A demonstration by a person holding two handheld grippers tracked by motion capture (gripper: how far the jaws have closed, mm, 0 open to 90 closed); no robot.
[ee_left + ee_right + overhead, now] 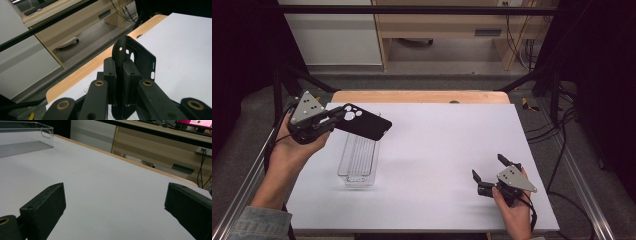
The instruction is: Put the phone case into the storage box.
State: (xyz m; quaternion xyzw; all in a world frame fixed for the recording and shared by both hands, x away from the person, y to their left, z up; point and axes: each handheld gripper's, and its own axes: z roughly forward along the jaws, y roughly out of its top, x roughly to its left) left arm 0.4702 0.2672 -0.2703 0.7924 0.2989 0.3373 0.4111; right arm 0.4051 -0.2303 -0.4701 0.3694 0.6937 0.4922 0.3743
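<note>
We see black two-jaw grippers w/ brass-ringed pivots, grey three-cornered plates w/ dark holes, black cables; left sleeve (262,222) is faded denim.

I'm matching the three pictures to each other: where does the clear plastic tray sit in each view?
High view: the clear tray lies left of centre on the white table, below the black phone case held in the left hand-held gripper.
Left gripper view: I cannot make the tray out; the case sits clamped between the jaws.
Right gripper view: the tray is at top left.
Shared landmark: the table's wooden far edge.
</note>
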